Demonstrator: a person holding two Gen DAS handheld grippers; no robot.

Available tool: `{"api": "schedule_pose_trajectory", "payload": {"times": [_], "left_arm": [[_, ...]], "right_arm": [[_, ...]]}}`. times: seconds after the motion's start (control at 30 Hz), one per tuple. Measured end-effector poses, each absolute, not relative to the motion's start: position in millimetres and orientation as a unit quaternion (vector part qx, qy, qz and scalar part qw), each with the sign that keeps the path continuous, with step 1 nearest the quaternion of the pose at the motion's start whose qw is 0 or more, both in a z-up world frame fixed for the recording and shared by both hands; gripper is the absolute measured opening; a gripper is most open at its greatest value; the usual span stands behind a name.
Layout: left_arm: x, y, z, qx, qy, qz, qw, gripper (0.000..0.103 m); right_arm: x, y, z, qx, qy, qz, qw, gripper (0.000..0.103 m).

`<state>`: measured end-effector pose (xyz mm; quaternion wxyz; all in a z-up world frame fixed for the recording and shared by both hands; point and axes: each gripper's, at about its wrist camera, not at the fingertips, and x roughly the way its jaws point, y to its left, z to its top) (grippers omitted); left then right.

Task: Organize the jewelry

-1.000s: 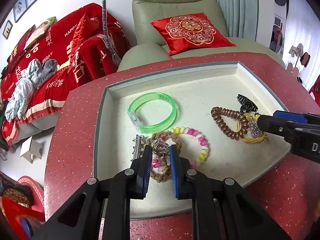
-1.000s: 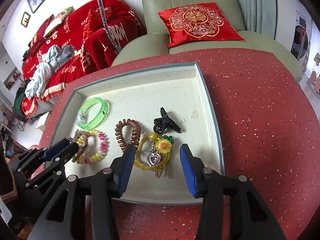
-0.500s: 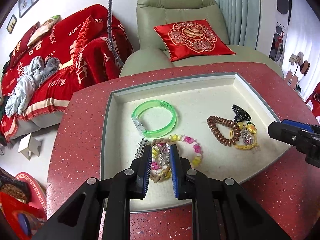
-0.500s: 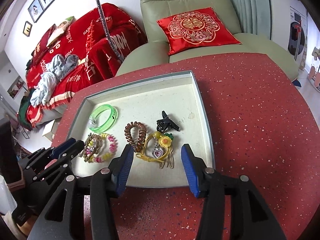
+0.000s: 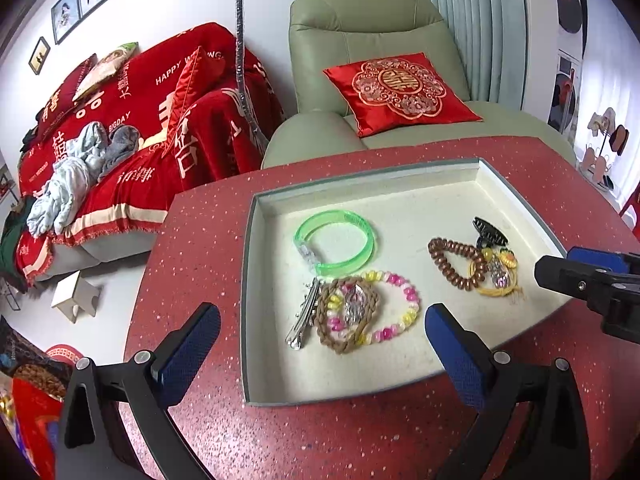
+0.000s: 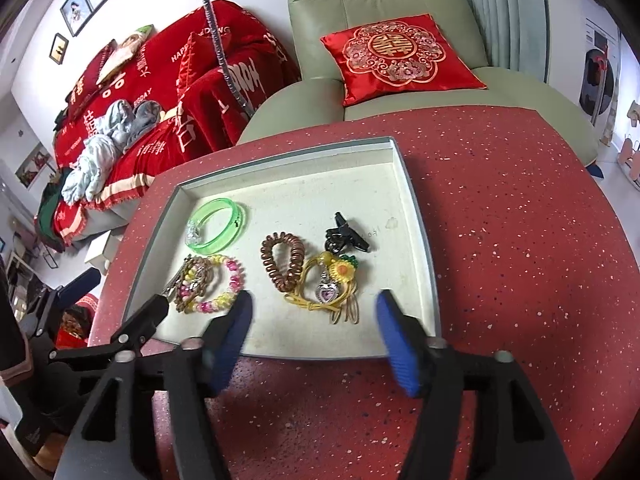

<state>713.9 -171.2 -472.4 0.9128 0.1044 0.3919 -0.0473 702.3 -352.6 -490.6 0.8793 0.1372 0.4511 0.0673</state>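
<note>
The left tongs have just sprung wide apart and grip nothing; between their blue pads, lower in the tray, lie a braided brown bracelet with a clear pendant, overlapping a pink, yellow and white bead bracelet, and a silver hair clip just left of them. The right tongs have also just been opening and hold nothing; beyond their pads rests a yellow cord tangle with a heart charm and sunflower. Touching it on the left is a brown coil hair tie, and at its far side a black claw clip. A green bangle sits at the far left. All lie in a shallow cream tray on the red speckled surface. Beyond stands a green armchair with a red cushion.
</note>
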Motion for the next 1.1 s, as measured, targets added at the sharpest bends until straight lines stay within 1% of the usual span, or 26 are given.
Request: {"api": "schedule_pose_trajectory", "payload": {"times": [0.07,0.1,0.13,0.17,0.43,0.5,0.63,1.1], "left_arm": [[710.1,-169.7,-473.1,0.106,0.394,-0.046,0.912,0.103],[708.7,-169.6,-472.6,0.108,0.394,-0.045,0.912,0.103],[706.9,-169.0,-472.6,0.108,0.395,-0.044,0.911,0.103],[705.0,-167.7,-472.7,0.107,0.395,-0.043,0.911,0.103],[688.3,-159.1,-472.2,0.09,0.398,-0.044,0.912,0.103],[682.9,-156.7,-471.8,0.084,0.396,-0.041,0.913,0.103],[667.5,-151.5,-470.9,0.068,0.386,-0.033,0.919,0.103],[619.3,-136.6,-472.8,0.035,0.34,0.002,0.94,0.103]], "right_arm": [[700.6,-349.7,-489.1,0.134,0.45,0.068,0.88,0.072],[699.4,-348.3,-488.2,0.131,0.45,0.067,0.881,0.074],[698.6,-346.9,-487.6,0.129,0.45,0.067,0.881,0.079],[696.8,-345.2,-486.4,0.124,0.448,0.066,0.883,0.085],[678.3,-335.3,-481.7,0.094,0.43,0.063,0.896,0.087],[673.3,-333.8,-482.7,0.089,0.428,0.058,0.898,0.103],[657.2,-333.4,-479.3,0.087,0.398,0.052,0.912,0.103],[613.9,-328.9,-479.1,0.058,0.361,0.021,0.93,0.103]]}}
